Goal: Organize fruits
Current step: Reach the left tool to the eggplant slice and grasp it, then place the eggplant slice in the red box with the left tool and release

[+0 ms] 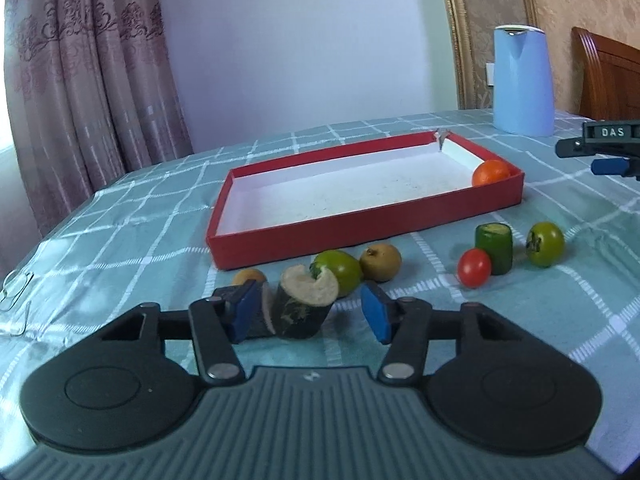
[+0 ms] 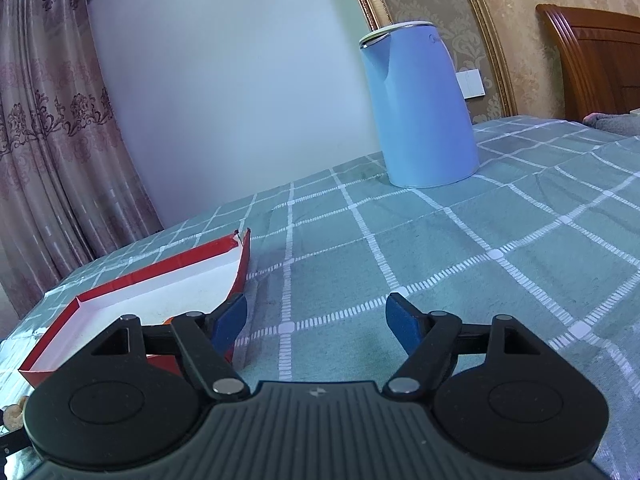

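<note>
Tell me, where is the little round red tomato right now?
In the left wrist view, the small round red tomato sits on the checked teal tablecloth, right of centre, touching the front of the upright green cucumber chunk and in front of the red cardboard tray.

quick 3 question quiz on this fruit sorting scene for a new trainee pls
1. True or false: the red tray holds no fruit at all.
2. What sits between the left gripper pads? A) cherry tomato B) dark cut fruit chunk C) kiwi
3. What does the right gripper hold?

Key
1. False: an orange fruit lies in its right corner.
2. B; one pad is against it, the other is apart.
3. Nothing; its jaws stand open over the tablecloth.
</note>
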Demonstrator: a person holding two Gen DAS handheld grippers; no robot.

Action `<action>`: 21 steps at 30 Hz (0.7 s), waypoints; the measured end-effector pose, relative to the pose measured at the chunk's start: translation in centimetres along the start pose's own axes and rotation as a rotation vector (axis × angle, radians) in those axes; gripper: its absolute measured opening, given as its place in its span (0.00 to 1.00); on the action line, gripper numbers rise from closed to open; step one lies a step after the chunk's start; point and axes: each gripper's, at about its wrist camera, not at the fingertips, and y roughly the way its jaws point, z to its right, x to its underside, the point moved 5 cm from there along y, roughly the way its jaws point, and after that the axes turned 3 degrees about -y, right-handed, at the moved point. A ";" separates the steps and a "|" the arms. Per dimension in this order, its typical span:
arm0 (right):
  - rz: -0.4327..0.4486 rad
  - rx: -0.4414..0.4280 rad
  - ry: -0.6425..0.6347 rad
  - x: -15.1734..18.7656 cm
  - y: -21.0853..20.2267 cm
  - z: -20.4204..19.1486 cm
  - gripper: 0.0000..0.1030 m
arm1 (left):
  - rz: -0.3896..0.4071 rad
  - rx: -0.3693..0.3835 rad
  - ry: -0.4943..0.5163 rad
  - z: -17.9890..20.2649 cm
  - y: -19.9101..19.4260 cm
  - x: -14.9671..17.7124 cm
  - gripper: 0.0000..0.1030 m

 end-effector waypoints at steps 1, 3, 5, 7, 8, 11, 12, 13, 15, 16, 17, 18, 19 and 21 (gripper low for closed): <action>-0.001 0.000 -0.001 0.0 0.0 0.0 0.74 | 0.001 -0.001 0.010 0.1 0.1 -0.1 0.47; 0.000 -0.003 0.001 0.0 0.0 0.0 0.74 | -0.002 -0.004 0.029 0.4 0.3 0.0 0.43; -0.001 -0.004 0.003 0.0 0.0 0.0 0.74 | 0.000 -0.018 0.046 0.6 0.4 0.0 0.41; -0.002 -0.005 0.003 0.0 0.0 0.0 0.74 | -0.002 -0.022 0.050 0.7 0.6 0.0 0.41; -0.001 -0.005 0.003 0.0 0.0 0.0 0.75 | -0.009 -0.027 0.049 0.6 0.7 0.0 0.40; -0.001 -0.006 0.006 0.0 0.1 0.1 0.78 | -0.030 -0.040 0.035 0.3 1.2 0.1 0.35; 0.000 -0.006 0.006 0.0 0.1 0.1 0.79 | -0.030 -0.043 0.033 0.3 1.2 0.1 0.33; 0.000 -0.007 0.006 0.0 0.1 0.1 0.79 | -0.029 -0.046 0.032 0.2 1.2 0.1 0.31; -0.003 -0.007 0.007 0.1 0.1 0.1 0.79 | -0.026 -0.047 0.019 0.1 1.1 0.0 0.29; -0.004 -0.007 0.008 0.1 0.2 0.1 0.79 | -0.025 -0.043 0.008 -0.1 1.0 0.0 0.29; -0.003 -0.007 0.009 0.1 0.2 0.1 0.79 | -0.021 -0.042 0.003 -0.2 0.8 0.0 0.29; -0.002 -0.008 0.010 0.1 0.2 0.1 0.79 | -0.013 -0.044 0.000 -0.2 0.7 -0.2 0.29; -0.002 -0.008 0.011 0.0 0.1 0.1 0.79 | -0.004 -0.046 -0.003 -0.3 0.5 -0.5 0.29; -0.002 -0.008 0.012 0.0 0.2 0.2 0.79 | 0.016 -0.045 -0.015 -0.4 0.2 -1.3 0.29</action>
